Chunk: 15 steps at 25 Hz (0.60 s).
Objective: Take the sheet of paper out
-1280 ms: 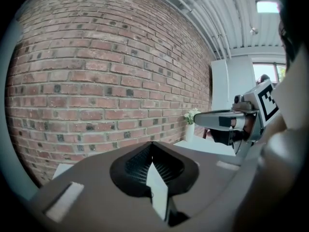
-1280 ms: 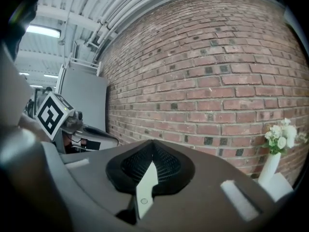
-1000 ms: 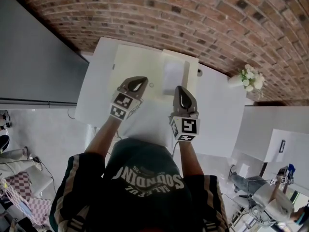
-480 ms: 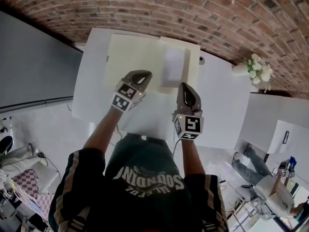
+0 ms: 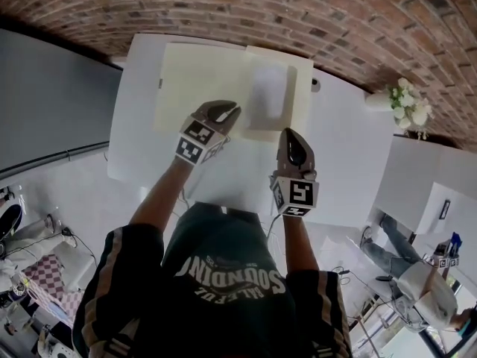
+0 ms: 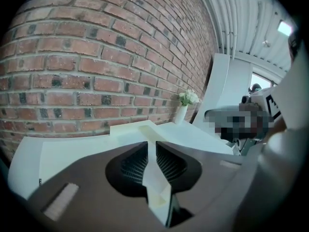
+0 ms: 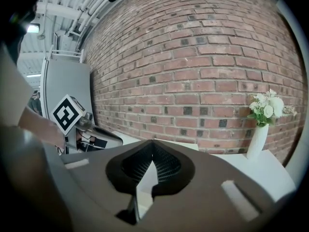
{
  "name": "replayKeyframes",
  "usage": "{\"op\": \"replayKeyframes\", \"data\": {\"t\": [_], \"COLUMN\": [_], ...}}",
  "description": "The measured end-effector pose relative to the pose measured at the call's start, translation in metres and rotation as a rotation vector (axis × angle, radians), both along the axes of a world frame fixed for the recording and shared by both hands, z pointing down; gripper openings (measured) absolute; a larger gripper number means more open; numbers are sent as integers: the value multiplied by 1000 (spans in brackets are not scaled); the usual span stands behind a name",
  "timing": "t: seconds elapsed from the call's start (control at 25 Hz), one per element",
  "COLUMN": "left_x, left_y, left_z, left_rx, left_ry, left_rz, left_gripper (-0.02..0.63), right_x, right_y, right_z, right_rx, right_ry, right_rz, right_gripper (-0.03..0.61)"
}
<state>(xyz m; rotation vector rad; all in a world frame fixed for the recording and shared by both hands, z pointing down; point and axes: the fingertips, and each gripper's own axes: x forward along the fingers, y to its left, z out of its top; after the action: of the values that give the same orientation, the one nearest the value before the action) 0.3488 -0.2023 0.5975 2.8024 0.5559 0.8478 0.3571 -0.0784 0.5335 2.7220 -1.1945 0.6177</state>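
A cream folder (image 5: 197, 80) lies open on the white table (image 5: 350, 162), and a white sheet of paper (image 5: 267, 95) lies on its right half. My left gripper (image 5: 227, 110) hangs over the folder's near edge, left of the sheet. Its jaws have just been opening; in the left gripper view (image 6: 148, 144) a narrow gap shows between them, with nothing gripped and only the folder (image 6: 140, 129) seen beyond. My right gripper (image 5: 292, 134) is at the folder's near right edge. In the right gripper view (image 7: 152, 143) its tips meet, with nothing between them.
A white vase of flowers (image 5: 406, 103) stands at the table's far right, and also shows in the gripper views (image 7: 263, 124). A small dark object (image 5: 315, 84) lies just right of the folder. A brick wall (image 5: 298, 13) runs behind the table and a grey panel (image 5: 52, 103) stands to its left.
Both grippers have come down towards the table. The left one has moved forward over the folder's near edge, and the right one now sits at that edge.
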Motion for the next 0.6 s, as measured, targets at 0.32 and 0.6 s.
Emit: {"op": "replayKeyframes", "data": {"t": [0.32,0.6], "left_x": [9,19], "left_y": [5,6], "left_z": [24,49], "left_rx": [-84,-111], "left_ry": [-106,-178], "left_rz": [-21,-38], "left_gripper": [134,141], "right_x": [5,11], "right_y": [0,-4], "right_z": [9,18], "right_rx": [-1,-6], "right_ry": [-21,-41], "right_rz": [-18,-26], "right_gripper": [0,0]}}
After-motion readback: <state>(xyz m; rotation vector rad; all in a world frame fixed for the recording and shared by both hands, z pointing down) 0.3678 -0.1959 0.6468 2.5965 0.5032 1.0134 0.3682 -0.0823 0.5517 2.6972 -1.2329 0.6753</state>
